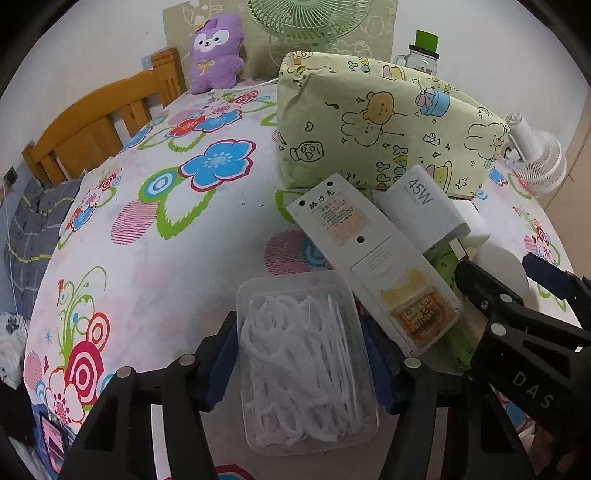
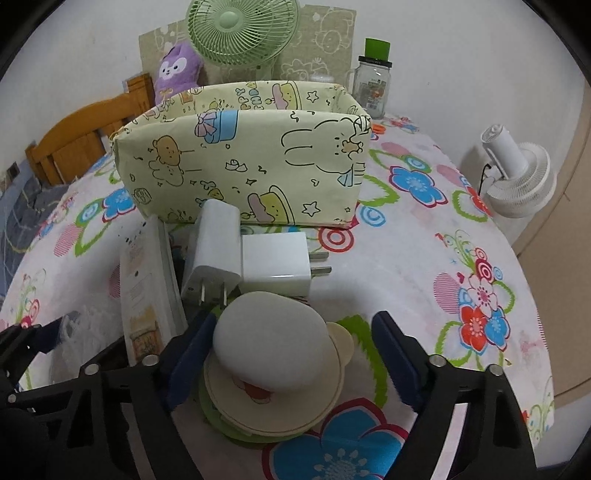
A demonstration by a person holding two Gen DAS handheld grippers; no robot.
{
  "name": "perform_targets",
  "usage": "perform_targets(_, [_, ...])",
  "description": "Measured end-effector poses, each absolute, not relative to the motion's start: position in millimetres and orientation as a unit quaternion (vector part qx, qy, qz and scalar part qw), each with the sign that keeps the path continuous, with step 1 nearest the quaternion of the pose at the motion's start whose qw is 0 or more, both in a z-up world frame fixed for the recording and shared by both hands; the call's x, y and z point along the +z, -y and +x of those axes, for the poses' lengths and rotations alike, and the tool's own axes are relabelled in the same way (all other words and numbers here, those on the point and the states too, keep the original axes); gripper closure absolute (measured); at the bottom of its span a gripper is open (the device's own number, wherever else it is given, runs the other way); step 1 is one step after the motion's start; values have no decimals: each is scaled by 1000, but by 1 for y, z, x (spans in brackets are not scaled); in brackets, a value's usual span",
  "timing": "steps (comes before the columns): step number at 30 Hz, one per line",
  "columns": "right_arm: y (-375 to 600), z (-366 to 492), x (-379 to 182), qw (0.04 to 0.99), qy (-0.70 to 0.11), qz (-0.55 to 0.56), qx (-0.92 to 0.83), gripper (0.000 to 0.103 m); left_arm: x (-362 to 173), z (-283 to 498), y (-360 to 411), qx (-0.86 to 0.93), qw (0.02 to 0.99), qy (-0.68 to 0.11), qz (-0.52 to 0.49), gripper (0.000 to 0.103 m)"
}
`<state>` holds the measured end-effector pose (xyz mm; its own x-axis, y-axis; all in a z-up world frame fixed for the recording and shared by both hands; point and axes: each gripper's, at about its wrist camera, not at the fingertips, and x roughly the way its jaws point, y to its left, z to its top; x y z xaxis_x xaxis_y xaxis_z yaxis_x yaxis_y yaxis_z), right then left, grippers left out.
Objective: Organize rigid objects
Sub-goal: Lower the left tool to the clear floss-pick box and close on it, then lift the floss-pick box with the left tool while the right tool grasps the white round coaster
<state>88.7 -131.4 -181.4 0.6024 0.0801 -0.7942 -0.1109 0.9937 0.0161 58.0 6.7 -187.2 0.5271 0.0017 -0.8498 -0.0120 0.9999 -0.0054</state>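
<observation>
A clear box of white floss picks (image 1: pixel 306 369) lies on the floral cloth, and my left gripper (image 1: pixel 299 369) is shut on its two long sides. Beside it a long white remote (image 1: pixel 369 251) lies face down, with a 45W charger (image 1: pixel 424 210) and a second white charger (image 2: pixel 275 266) behind. My right gripper (image 2: pixel 291 354) is open around a white domed object (image 2: pixel 273 343) resting on a beige disc (image 2: pixel 273 402). Its left pad sits at the dome's edge and its right pad stands well clear. A cartoon-print fabric box (image 2: pixel 251 162) stands open-topped behind the pile.
A green fan (image 2: pixel 240 29), a purple plush (image 1: pixel 216 51) and a glass jar with a green lid (image 2: pixel 373 85) stand at the back. A white fan (image 2: pixel 517 177) sits off the right edge. A wooden bed frame (image 1: pixel 92 125) lies to the left.
</observation>
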Motion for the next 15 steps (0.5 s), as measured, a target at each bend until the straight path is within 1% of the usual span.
perform_targets(1, [130,89,-181,895,-441,-20,58,24,-187,59,-7,4,874,-486,-6,40])
perform_targets(3, [126,88,-180,895,-441,-20,67,38,-187,60,-7,3,873,-487,-7,40])
perform_targets(5, [122,87,-179,895,-439,-31,69,44,-185,61,-8,3,874,-487,-10,40])
perform_targets(15, [126,83,-166,903,-425,-23,64,44,-170,58,-6,3,885,-466,-8,40])
